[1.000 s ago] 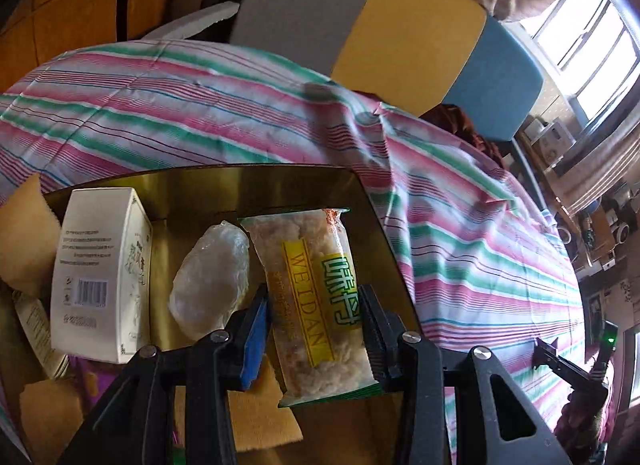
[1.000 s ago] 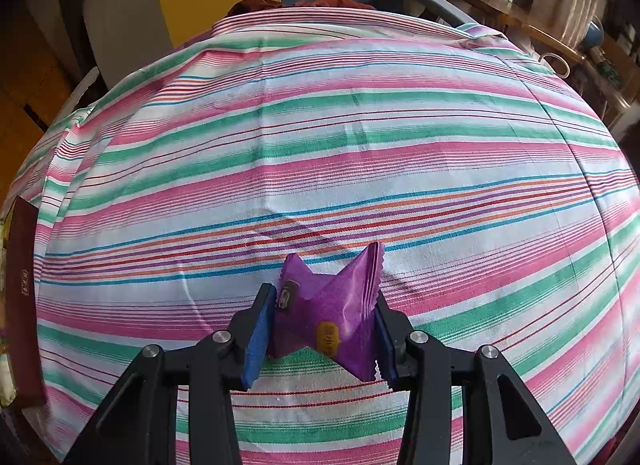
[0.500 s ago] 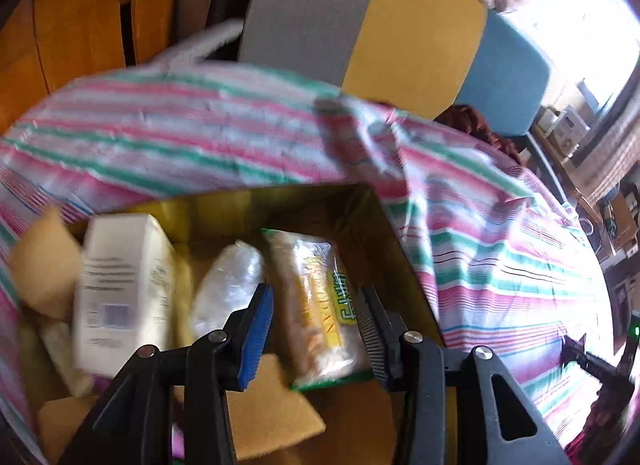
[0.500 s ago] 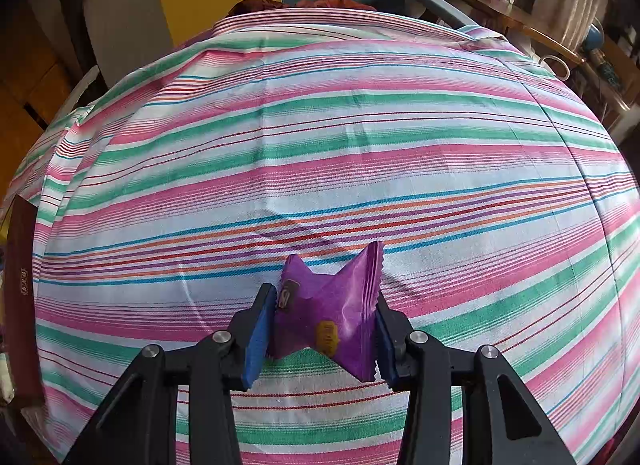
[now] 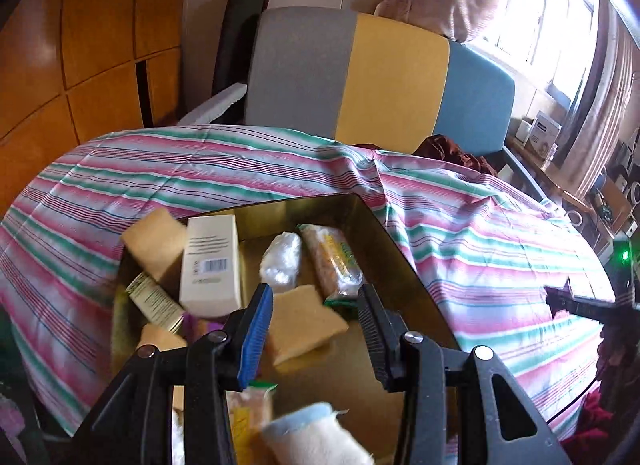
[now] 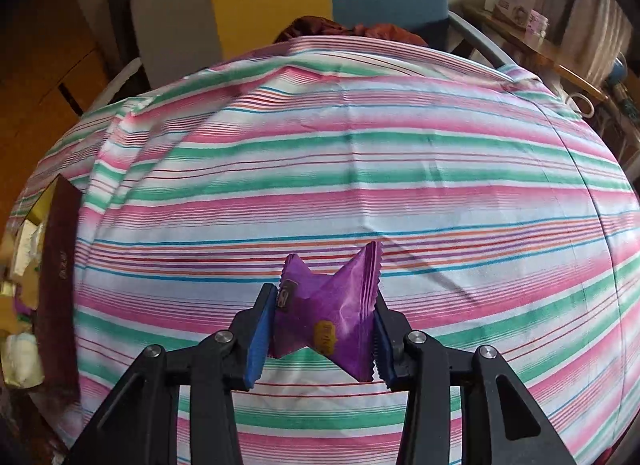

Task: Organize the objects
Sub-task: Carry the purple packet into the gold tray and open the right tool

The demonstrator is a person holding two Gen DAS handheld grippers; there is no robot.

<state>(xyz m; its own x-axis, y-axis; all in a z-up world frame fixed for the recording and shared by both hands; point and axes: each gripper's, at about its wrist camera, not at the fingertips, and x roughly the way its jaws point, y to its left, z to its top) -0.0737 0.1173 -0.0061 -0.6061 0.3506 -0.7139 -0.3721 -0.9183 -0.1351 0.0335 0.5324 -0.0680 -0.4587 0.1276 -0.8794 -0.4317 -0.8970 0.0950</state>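
The right gripper (image 6: 318,331) has its two fingers pressed narrowly on one purple foil snack packet (image 6: 326,317) with zigzag ends and a small yellow mark; its printing is too small to read. The packet hangs above the striped pink, green and white cloth (image 6: 360,169) on the worktop.

The left gripper (image 5: 316,329) holds nothing: its fingers stand a little apart over the open gold-lined box (image 5: 384,233) that sits on the same cloth. Inside this box I count one cream carton with a barcode (image 5: 210,265), one clear crumpled plastic bag (image 5: 280,261), one long snack pack with a yellow and green label (image 5: 332,261), and three tan sponge pieces, for example the flat one (image 5: 304,321) in the middle. The label writing is blurred here. One small green-and-white labelled tube (image 5: 154,301) lies beside the carton.
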